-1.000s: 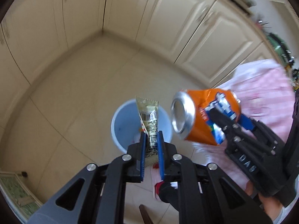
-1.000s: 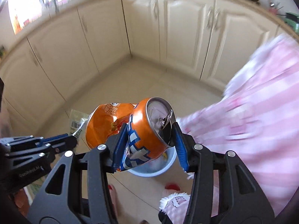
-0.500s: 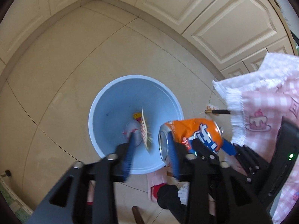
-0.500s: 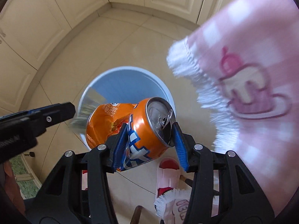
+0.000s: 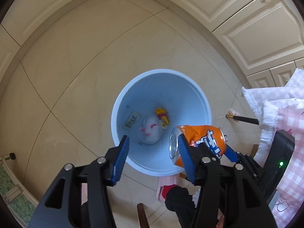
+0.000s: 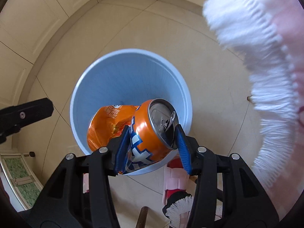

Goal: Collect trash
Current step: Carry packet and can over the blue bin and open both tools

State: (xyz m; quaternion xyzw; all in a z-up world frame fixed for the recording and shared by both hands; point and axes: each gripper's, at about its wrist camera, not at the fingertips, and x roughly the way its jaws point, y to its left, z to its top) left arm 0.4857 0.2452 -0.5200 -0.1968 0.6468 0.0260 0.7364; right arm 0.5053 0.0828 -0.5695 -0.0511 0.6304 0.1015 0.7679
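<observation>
In the left wrist view the left gripper [image 5: 153, 156], its jaws just opened, hangs empty above the bin [image 5: 206, 106]; in the right, the right gripper [image 6: 152, 148] clenches the can [image 6: 148, 133] over the bin's near rim, best released farther inward.

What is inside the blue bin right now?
In the blue bin: a small wrapper, a white crumpled wad and a yellow-red scrap. The orange can hides the bin's near-right part.

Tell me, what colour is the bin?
The trash bin is light blue, clearest in the left wrist view.
</observation>
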